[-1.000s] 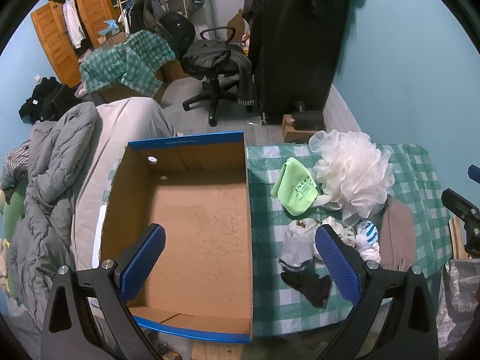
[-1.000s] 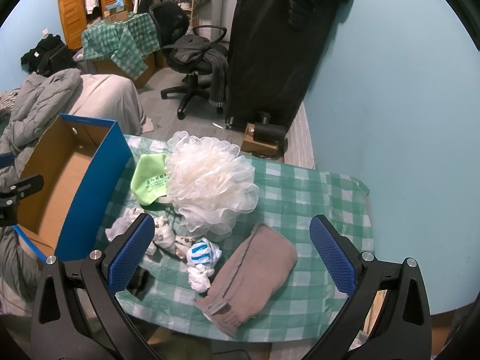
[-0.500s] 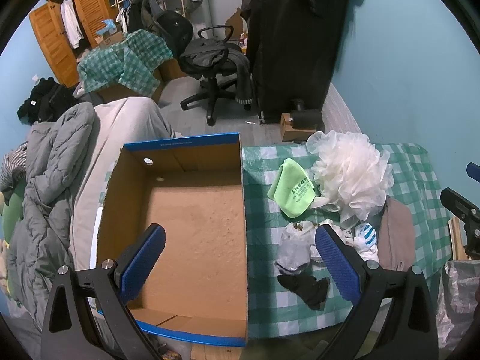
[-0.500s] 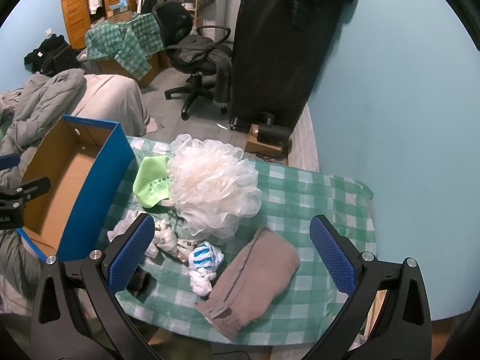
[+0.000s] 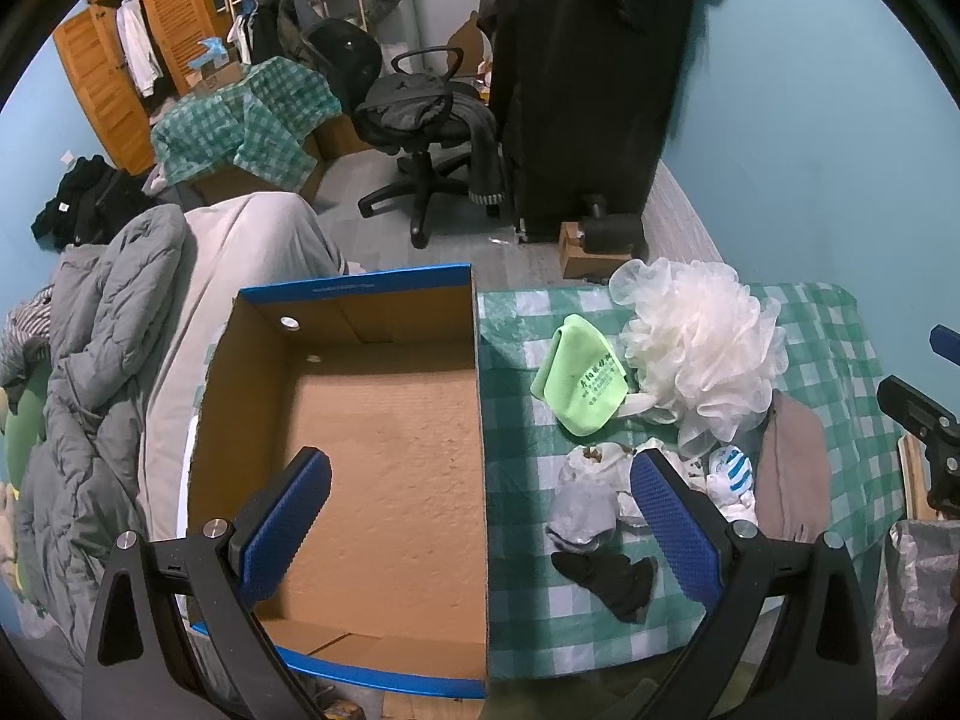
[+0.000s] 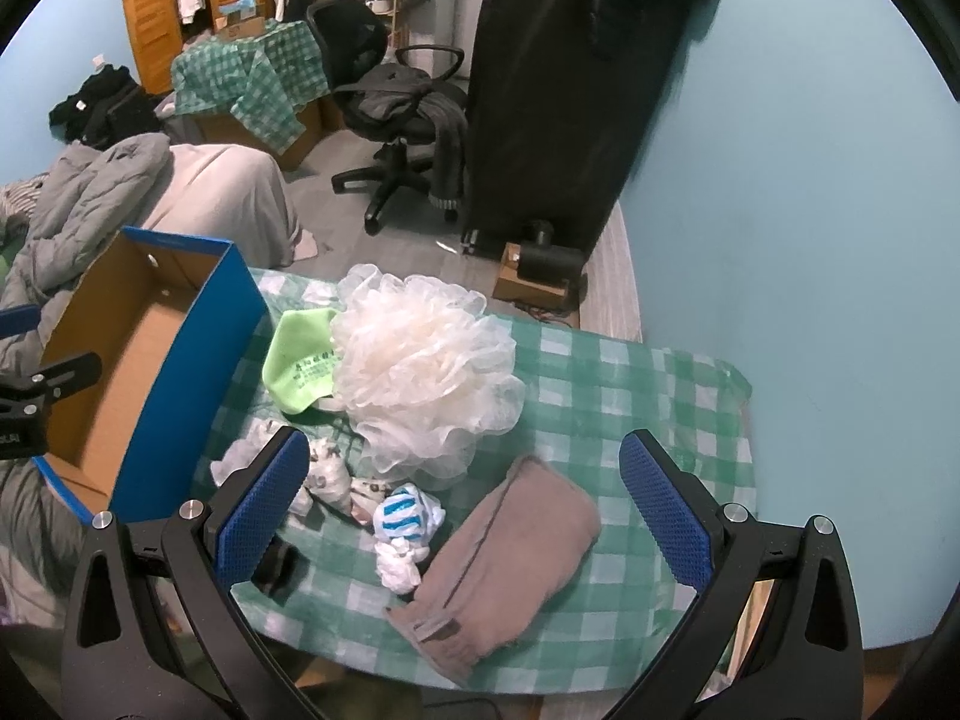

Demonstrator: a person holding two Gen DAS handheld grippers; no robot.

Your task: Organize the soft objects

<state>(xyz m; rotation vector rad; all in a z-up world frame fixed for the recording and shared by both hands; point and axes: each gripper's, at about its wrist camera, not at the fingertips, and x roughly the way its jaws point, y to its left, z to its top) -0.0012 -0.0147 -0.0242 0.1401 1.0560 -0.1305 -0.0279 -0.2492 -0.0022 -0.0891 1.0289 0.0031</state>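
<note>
On the far left of the scene, the cardboard box point(image 5: 384, 456) sits with nothing inside it, its blue-edged right wall touching the checked tabletop point(image 5: 516, 624). The left claw point(image 5: 480, 516) hangs above that wall, spread wide and holding nothing. Just right of the box lie the soft things: a grey sock point(image 5: 585, 510) with a black sock point(image 5: 612, 579) nearer, a green cloth point(image 6: 300, 369) farther back, and beside it the white mesh pouf point(image 6: 426, 375), which overlaps the cloth's right edge. Near the pouf sit a blue-striped white sock point(image 6: 405, 510) and, further right, a folded brown cloth point(image 6: 510, 552) close to the tabletop's near edge. The right claw point(image 6: 462, 519) hovers above these last two, likewise fully apart and empty.

Nothing appears sorted yet. The likeliest trouble is the crowding: a pinch at the striped sock could drag neighbouring pale scraps along, and the pouf's loose ruffles may snag. The brown cloth might unfold or slide off the near edge if nudged.
</note>
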